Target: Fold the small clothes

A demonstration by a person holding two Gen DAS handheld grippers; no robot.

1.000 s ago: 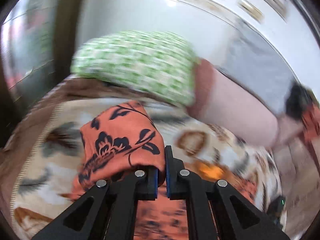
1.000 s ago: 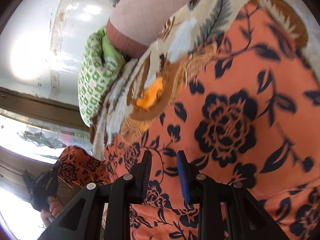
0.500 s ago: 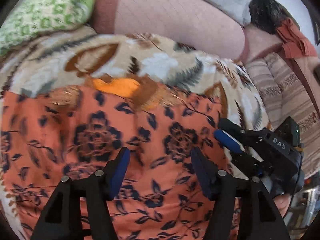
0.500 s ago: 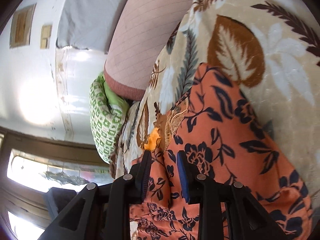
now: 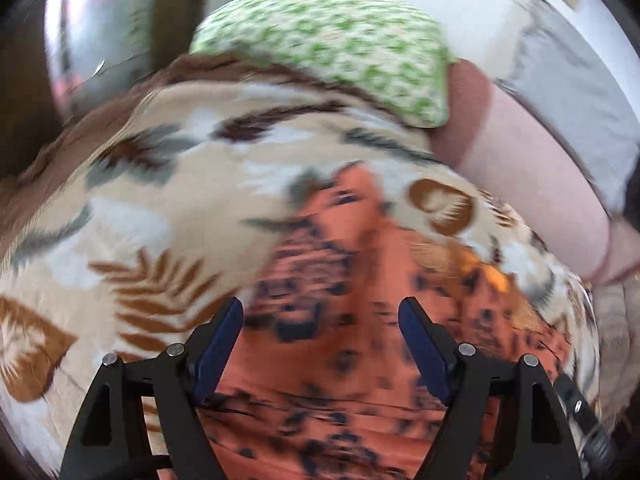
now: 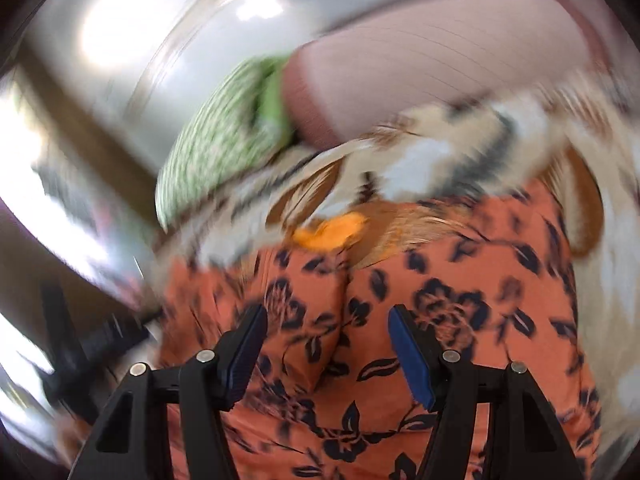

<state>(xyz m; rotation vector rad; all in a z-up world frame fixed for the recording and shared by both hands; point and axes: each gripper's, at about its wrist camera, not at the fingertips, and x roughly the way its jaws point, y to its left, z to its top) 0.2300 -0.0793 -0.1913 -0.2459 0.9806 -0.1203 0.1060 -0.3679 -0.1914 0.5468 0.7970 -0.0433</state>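
Left wrist view, orange floral garment (image 5: 340, 360) beneath both grippers' opening jaws, nothing gripped, leaf-print blanket (image 5: 160, 200) underneath

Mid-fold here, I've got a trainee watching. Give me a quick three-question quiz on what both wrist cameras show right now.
1. True or false: the left claw is clamped on the orange floral garment.
2. What lies directly under that garment: (a) bare wood, (b) a leaf-print blanket, (c) a grey towel?
3. Which patterned cushion sits beyond the blanket, beside the pink bolster?

Key
1. False: both the left and right claw are opening, pads clear of the cloth.
2. b, the leaf-print blanket.
3. The green-and-white pillow.
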